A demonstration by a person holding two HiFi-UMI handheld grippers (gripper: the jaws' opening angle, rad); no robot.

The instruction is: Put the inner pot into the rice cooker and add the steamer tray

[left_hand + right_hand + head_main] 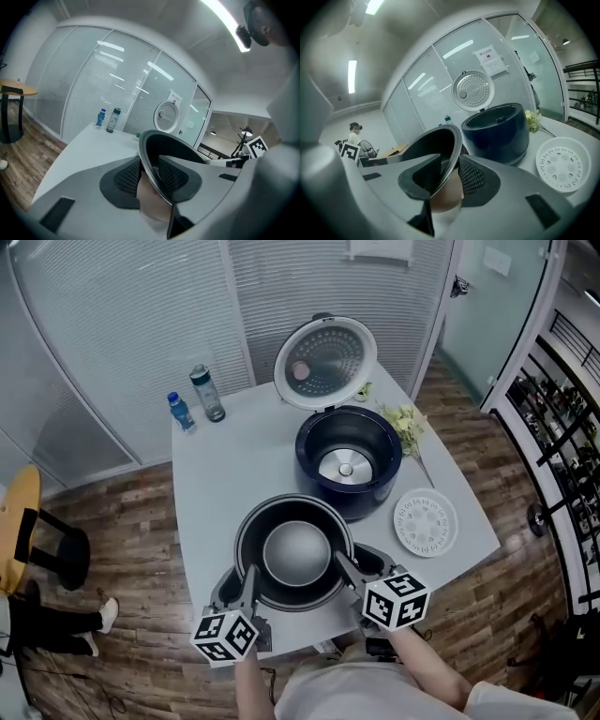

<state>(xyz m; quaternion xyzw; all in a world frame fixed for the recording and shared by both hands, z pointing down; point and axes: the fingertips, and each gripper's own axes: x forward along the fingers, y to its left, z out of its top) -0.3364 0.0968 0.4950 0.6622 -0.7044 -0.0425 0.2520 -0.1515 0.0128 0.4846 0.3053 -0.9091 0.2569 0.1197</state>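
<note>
Holding the inner pot (295,554) by its rim, in front of the open rice cooker (349,460).
My left gripper (247,576) and right gripper (345,568) have fingers clamped on opposite rim sides; the steamer tray (425,522) lies on the desk (234,456) beside the rice cooker.

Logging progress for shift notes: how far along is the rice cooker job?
Done: the lid of the rice cooker stands open. In hand: left gripper and right gripper clamp the inner pot by its rim, short of the cooker. Left: seat the pot, then add the steamer tray lying beside the cooker.
</note>
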